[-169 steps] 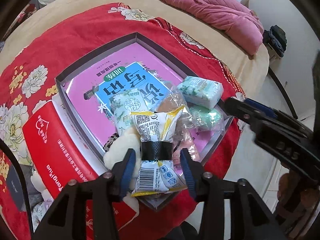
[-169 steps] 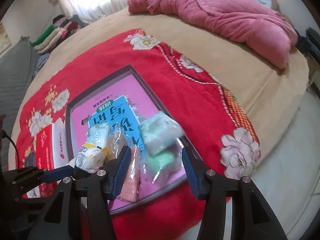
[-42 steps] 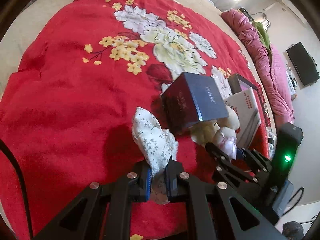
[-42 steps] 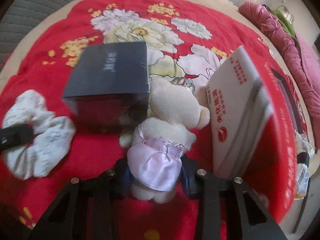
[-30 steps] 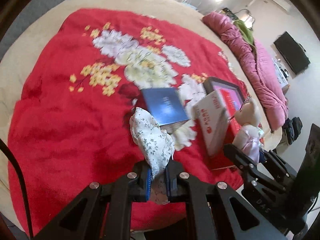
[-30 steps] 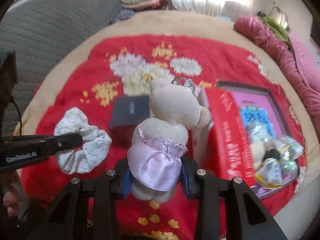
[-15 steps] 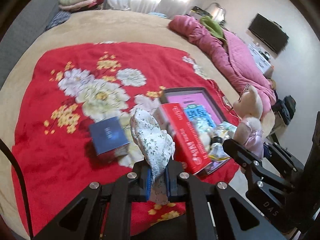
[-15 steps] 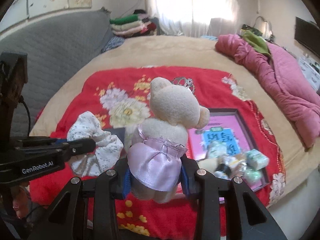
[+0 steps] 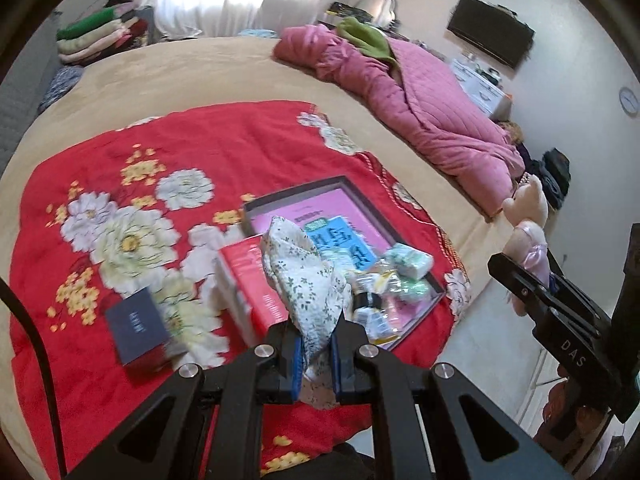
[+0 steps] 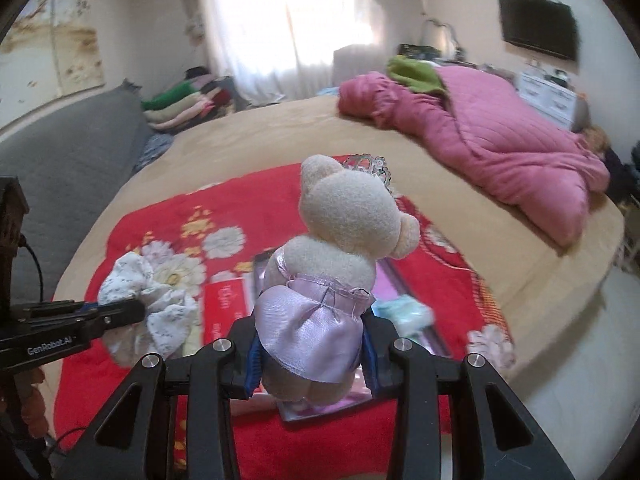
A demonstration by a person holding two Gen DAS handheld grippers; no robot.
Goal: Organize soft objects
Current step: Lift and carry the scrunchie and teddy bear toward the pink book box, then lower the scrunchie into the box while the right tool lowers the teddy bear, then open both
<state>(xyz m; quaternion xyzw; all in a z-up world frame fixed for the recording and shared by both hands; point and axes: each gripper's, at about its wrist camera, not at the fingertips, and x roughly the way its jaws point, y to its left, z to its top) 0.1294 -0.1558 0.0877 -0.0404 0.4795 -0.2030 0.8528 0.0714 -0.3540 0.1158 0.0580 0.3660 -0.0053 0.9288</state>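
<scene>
Red blanket [image 9: 200,152]: flowered, spread over the tan bed [image 9: 192,68]; the left wrist view shows nearly all of it, the right wrist view only the part round the toy.
Pink quilt [image 10: 500,136]: bunched along the bed's far side, in both views.
Tray [image 9: 416,320]: dark-rimmed, on the blanket, holding a pink book and small packets [image 9: 404,260]; clear only in the left view, mostly hidden behind the bear in the right.
Red box [image 9: 256,280]: just left of the tray.
Dark blue box [image 9: 136,326]: further left, seen only in the left view.
Teddy bear [image 10: 332,264]: cream, lilac dress, pinched at the skirt by the right gripper [image 10: 312,356], above the tray.
Scrunchie [image 9: 308,284]: white floral cloth, clamped in the nearly closed left gripper [image 9: 316,356], above the red box.
</scene>
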